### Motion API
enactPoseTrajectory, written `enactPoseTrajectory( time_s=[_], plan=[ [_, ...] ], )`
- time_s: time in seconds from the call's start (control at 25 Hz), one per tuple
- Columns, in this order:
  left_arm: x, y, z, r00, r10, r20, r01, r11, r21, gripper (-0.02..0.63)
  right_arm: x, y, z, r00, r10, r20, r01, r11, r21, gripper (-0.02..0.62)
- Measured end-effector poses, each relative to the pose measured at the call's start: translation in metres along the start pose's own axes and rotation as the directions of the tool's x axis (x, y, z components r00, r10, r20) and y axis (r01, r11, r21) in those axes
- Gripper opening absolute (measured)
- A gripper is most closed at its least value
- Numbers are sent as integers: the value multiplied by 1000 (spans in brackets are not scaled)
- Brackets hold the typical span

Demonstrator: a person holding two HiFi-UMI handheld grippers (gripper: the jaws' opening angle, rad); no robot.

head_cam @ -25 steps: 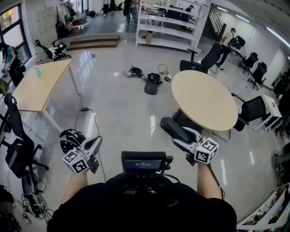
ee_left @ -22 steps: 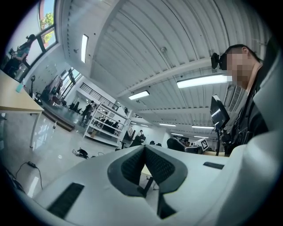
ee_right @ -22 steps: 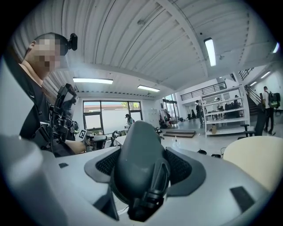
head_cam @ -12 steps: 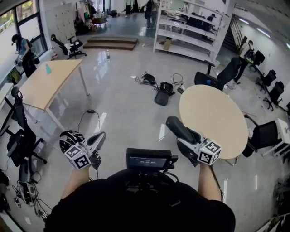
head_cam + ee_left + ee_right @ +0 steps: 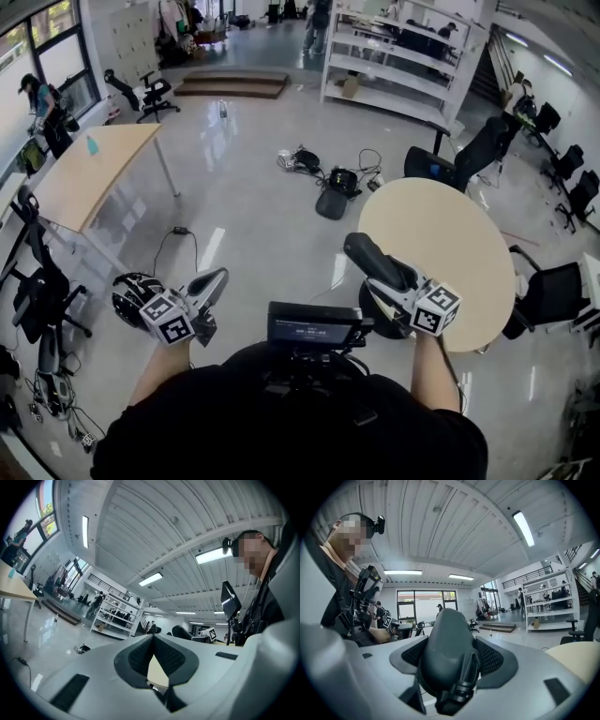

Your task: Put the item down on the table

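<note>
A person seen from above holds a gripper in each hand, in a large open office with a shiny grey floor. The main landmark is a round, pale wooden surface (image 5: 450,234) ahead and to the person's right.

The right gripper (image 5: 386,286) is clamped on a dark grey, rounded, oblong item (image 5: 368,260). The item fills the space between the two ribbed pads (image 5: 490,657) in the right gripper view. It is held in the air at the near left edge of the round surface and is not resting on it. This gripper's marker cube (image 5: 436,309) sits just off that same near edge.

The left gripper (image 5: 217,277) is well to the left of the round surface, over bare floor. Its jaws meet at the tips and hold nothing.

A black and white helmet (image 5: 129,292) lies on the floor farther left of the round surface, beside the left gripper. A dark bag and loose cables (image 5: 333,187) lie on the floor beyond the surface's far left side. White shelving (image 5: 403,56) stands behind it.
</note>
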State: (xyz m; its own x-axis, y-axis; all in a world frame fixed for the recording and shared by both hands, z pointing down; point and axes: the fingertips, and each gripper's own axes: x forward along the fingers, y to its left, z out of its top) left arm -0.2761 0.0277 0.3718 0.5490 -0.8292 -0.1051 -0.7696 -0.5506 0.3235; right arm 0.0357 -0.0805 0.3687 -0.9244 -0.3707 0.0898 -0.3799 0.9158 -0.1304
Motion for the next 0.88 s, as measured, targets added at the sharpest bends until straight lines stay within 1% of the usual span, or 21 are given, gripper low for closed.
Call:
enactPoseTrajectory(
  time_s=[0.12,0.24,0.36,0.44,0.56,0.72,0.88],
  plan=[
    [20,15,3,1000,-5,0,5,1000,-7,2,3,-23,-3,1000,-14,-1,14,1000,8,324],
    [42,40,0,1000,-28,-4,28,999,-29,2,15,-44,-2,999,-43,-9,43,999,18,325],
    [64,76,1,998,-68,-9,68,997,-43,2,38,-62,1,996,-85,-27,85,996,13,324],
    [80,110,6,995,-97,-3,97,994,-49,2,58,-78,6,993,-119,-27,119,993,-2,324],
    [110,163,24,991,-134,-7,134,990,-46,2,92,-103,22,987,-161,-10,161,987,-13,324],
    [157,219,61,978,-206,-19,205,979,-20,2,132,-136,51,976,-219,14,220,975,-16,324],
    [191,263,78,964,-262,-56,259,965,-43,2,160,-161,61,958,-287,11,287,958,5,324]
  ],
)
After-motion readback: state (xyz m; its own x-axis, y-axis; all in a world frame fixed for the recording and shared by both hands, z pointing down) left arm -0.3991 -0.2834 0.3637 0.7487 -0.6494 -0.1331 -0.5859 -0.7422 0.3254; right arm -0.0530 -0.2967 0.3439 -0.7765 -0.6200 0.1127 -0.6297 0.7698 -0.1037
